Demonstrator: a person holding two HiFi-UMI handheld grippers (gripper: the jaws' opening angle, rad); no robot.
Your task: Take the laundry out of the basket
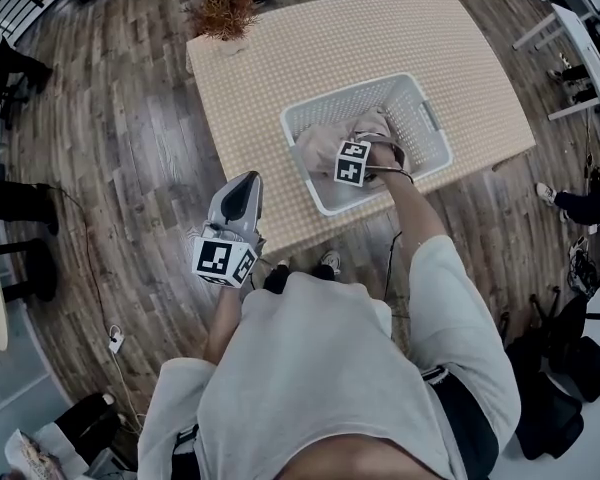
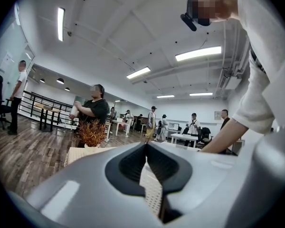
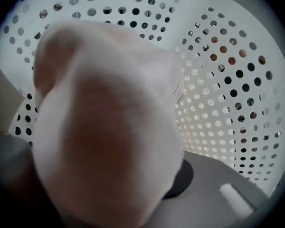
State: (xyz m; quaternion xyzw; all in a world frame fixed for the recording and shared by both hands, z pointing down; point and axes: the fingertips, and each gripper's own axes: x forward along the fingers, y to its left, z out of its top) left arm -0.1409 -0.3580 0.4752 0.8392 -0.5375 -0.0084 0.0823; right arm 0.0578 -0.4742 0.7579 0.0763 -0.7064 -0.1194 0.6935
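Deep in white laundry basket (image 1: 421,109), right gripper (image 1: 385,160) clamped on pale pink garment (image 1: 323,144) for lifting out; left gripper (image 1: 243,190) closed, empty, held clear.

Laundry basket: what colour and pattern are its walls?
The laundry basket is white, perforated with round holes; clearest in the right gripper view.

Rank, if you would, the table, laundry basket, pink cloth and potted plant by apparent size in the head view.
1. table
2. laundry basket
3. pink cloth and potted plant: nearly alike, and the cloth is partly hidden, so I won't rank them.
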